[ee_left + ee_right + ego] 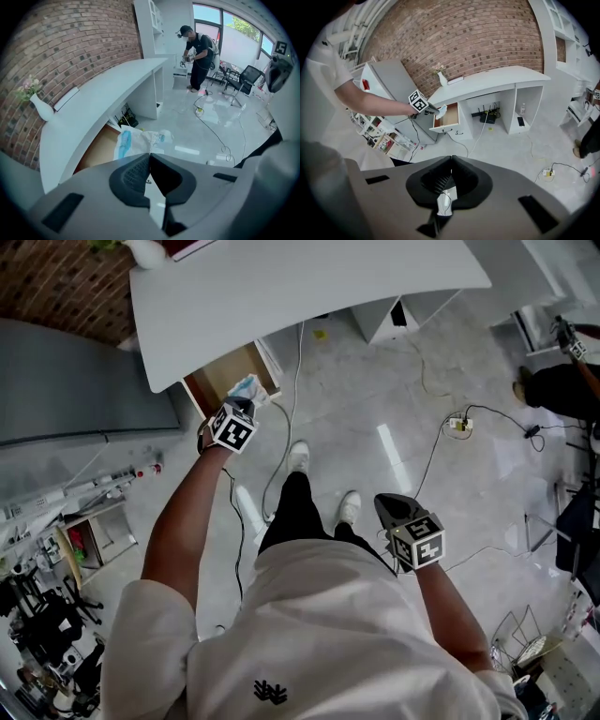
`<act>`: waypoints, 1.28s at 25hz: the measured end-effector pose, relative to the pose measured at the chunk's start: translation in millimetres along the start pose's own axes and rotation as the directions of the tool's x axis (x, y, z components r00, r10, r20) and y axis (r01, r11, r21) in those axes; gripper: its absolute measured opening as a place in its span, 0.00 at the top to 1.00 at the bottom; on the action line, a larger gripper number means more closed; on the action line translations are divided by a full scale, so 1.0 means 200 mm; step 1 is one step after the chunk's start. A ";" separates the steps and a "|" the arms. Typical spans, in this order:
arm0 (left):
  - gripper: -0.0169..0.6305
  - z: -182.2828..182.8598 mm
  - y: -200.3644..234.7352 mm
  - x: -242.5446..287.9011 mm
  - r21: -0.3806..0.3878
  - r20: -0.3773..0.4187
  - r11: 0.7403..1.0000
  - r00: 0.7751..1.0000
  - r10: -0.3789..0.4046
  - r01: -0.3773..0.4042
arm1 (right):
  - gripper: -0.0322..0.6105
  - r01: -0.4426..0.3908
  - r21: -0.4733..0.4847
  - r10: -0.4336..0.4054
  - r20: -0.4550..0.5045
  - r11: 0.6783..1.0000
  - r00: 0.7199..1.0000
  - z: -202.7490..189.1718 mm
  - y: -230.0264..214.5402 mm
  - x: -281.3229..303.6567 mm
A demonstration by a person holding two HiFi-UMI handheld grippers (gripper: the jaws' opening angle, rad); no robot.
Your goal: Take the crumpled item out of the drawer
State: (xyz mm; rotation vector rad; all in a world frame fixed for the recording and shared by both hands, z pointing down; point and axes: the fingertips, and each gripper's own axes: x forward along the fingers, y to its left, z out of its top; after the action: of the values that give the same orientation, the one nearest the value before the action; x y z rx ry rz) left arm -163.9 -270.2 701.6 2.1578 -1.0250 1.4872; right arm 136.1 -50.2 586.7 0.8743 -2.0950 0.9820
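The left gripper (150, 157) is closed, jaws pressed together at the tips. The crumpled white-and-blue plastic wrapper (138, 140) sits right at those tips and looks pinched by its near edge. So the wrapper lies straight ahead of this gripper, touching it, and spreads away from the tips toward the open wooden-lined drawer (220, 379).

In the head view the wrapper hangs over the drawer's front right corner, partly above the wooden bottom and partly past the front edge. I judge it lifted but not yet clear of the drawer. Its long axis seems to run across the drawer front rather than into it, though the crumpling makes that hard to fix.

The drawer stands pulled out from under the curved white desk top (300, 296).

The right gripper (451, 160) is also closed, with nothing between its jaws. It hangs well apart from the drawer, low at the person's right side. The left arm is plainly the nearer one, so the next move probably falls to it: drawing back from the drawer toward the person.
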 end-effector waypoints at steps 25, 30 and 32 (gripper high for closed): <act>0.94 0.19 -1.22 -1.29 -0.090 0.271 0.990 0.959 -0.078 0.106 | 0.90 -0.071 -0.244 0.083 0.039 0.967 0.996 -0.25 0.22 -0.60; 0.94 0.18 -1.34 -1.37 -0.059 0.246 0.993 0.966 -0.082 0.099 | 0.90 -0.073 -0.258 0.086 0.041 0.963 0.995 -0.26 0.22 -0.63; 0.94 0.17 -1.38 -1.39 -0.047 0.242 0.993 0.966 -0.089 0.104 | 0.90 -0.072 -0.261 0.086 0.044 0.963 0.995 -0.26 0.23 -0.64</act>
State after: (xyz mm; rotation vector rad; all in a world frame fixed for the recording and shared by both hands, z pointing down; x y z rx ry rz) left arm 0.7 2.9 470.7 2.3499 -1.0096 1.1584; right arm 186.8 51.9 496.0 0.6957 -2.2570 0.7073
